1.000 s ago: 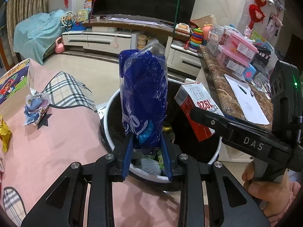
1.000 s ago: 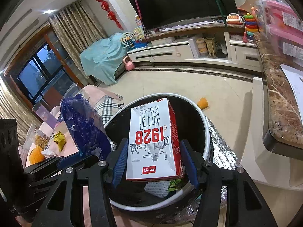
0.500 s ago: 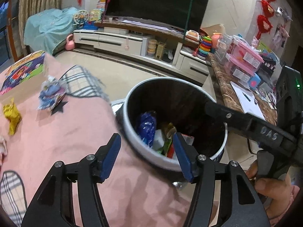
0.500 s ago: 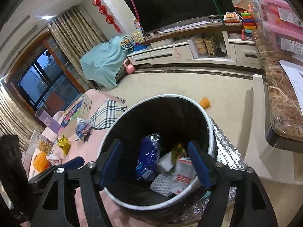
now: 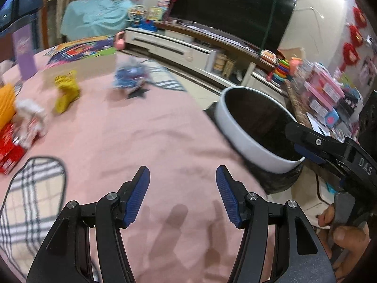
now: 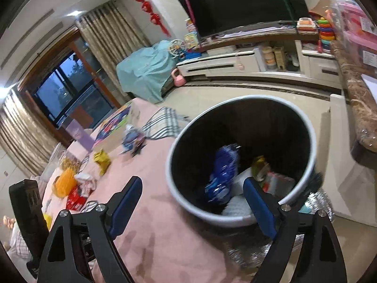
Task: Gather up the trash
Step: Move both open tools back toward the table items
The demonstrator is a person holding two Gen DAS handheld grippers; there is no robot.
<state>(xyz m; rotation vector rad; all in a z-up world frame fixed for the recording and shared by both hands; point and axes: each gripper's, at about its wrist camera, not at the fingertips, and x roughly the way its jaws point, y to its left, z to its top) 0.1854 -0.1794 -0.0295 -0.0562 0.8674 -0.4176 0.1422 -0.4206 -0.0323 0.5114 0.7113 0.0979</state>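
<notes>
Hovering empty, my left fingers (image 5: pixel 182 194) stand parted, nearer the blue wrapper (image 5: pixel 130 79) lying ahead-left on the counter (image 5: pixel 141 129).

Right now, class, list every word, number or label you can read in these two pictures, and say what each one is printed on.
"DAS": white letters on the right claw, seen in the left wrist view.
Red cartons on the pink cloth: print too blurred to read.
Blue bag in the bin: print blurred, unreadable.
Pink boxes on the counter: labels too small to read.
Nothing else is legible.
</notes>
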